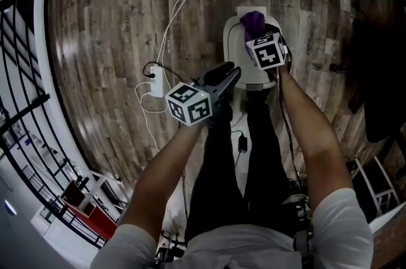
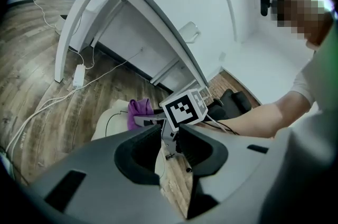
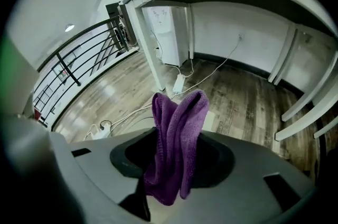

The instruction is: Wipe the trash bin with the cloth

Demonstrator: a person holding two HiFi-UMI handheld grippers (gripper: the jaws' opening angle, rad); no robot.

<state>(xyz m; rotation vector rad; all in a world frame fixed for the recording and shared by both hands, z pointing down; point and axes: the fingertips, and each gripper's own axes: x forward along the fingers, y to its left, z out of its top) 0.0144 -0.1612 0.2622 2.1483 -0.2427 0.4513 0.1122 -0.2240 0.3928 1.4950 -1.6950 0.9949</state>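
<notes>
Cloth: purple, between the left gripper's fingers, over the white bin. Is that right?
Wrong side: the purple cloth is between the fingers of the right gripper, over the white bin, as the right gripper view shows.

The trash bin (image 1: 244,65) stands on the floor (image 1: 108,39); the cloth (image 1: 252,23) is over its far end, and a power strip (image 1: 157,82) lies on the floor to its left.

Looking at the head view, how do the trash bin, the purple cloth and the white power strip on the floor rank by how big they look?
1. trash bin: clearly the largest.
2-3. purple cloth and power strip: about alike. The cloth is partly hidden and nearer the camera, so I leave these two unranked.
</notes>
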